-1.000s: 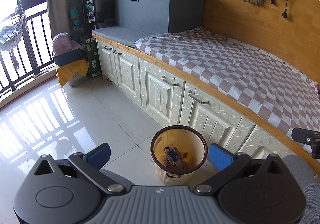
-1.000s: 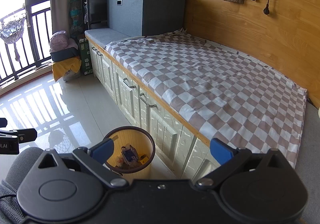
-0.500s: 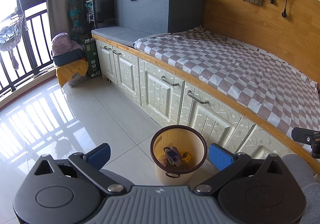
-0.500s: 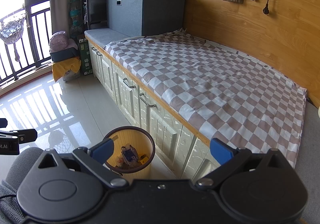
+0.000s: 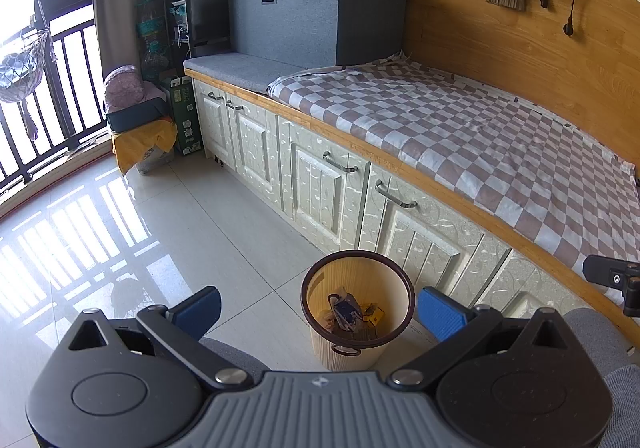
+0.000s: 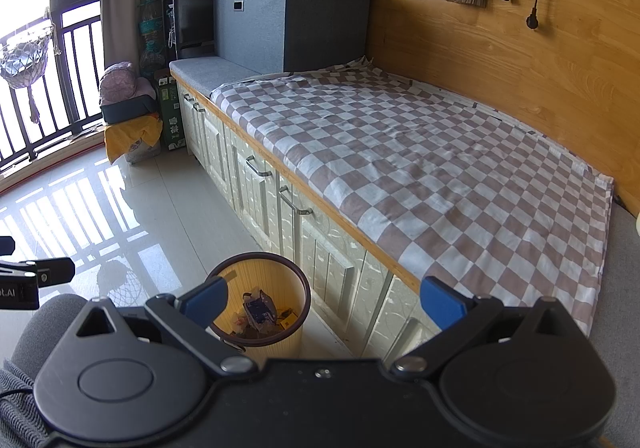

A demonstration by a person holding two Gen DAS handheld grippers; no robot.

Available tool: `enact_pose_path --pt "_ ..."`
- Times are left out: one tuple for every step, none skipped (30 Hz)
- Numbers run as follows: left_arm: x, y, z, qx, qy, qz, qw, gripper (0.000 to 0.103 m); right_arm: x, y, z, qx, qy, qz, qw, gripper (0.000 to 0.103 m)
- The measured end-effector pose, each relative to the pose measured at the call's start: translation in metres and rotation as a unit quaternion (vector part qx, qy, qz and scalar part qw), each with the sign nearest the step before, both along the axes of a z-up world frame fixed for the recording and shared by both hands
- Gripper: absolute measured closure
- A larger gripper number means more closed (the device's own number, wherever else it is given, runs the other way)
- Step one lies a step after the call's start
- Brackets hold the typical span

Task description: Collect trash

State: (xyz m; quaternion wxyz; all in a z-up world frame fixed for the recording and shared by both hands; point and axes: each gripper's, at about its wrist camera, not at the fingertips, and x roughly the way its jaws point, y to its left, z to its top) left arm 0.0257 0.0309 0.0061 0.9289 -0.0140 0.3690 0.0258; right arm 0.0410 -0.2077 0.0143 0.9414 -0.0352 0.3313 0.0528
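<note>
Tiled floor (image 5: 208, 232): wastebasket (image 5: 357, 300) holding what look like crumpled wrappers (image 5: 347, 312); left gripper (image 5: 319, 308), right gripper (image 6: 323, 300) both spread, empty.

Checked cloth (image 6: 420, 167) covers bench (image 6: 320, 215) (bin (image 5: 356, 344) on floor (image 5: 140, 240)).

left tool (image 5: 320, 312) spread wide, right tool (image 6: 322, 302) likewise

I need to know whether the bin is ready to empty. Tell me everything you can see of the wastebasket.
The wastebasket is a round, open-topped bin with a pale ribbed wall, a yellowish inside and a dark brown rim with a small ring handle at its front. It stands upright on the tiled floor, close beside the cabinet doors. Crumpled wrappers and paper scraps cover only its bottom. Neither gripper touches it.
</note>
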Motion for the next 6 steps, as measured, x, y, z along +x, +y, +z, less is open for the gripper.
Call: enact_pose_path --pt "-0.0001 -0.0001 -0.0001 0.0 0.0 0.0 1.0 0.0 0.0 0.0 0.0 0.0 0.0 0.0 1.0 0.0" --pt "0.0006 0.0001 0.0006 0.001 0.0 0.001 1.0 0.0 0.0 0.0 0.0 0.0 0.0 0.0 1.0 0.0" --pt "0.0013 0.0007 0.0017 0.001 -0.001 0.001 1.0 0.0 -0.0001 0.0 0.0003 0.0 0.0 0.0 1.0 0.0" --pt "0.0022 0.0013 0.0021 0.001 0.0 0.001 1.0 0.0 0.0001 -0.0001 0.0 0.0 0.0 0.0 1.0 0.0" --pt "0.0009 0.0012 0.0025 0.001 -0.001 0.001 1.0 0.0 -0.0001 -0.0001 0.0003 0.0 0.0 0.0 1.0 0.0" --pt "0.0018 0.0017 0.003 0.0 -0.001 0.001 1.0 0.0 0.0001 -0.0002 0.0 0.0 0.0 0.0 1.0 0.0"
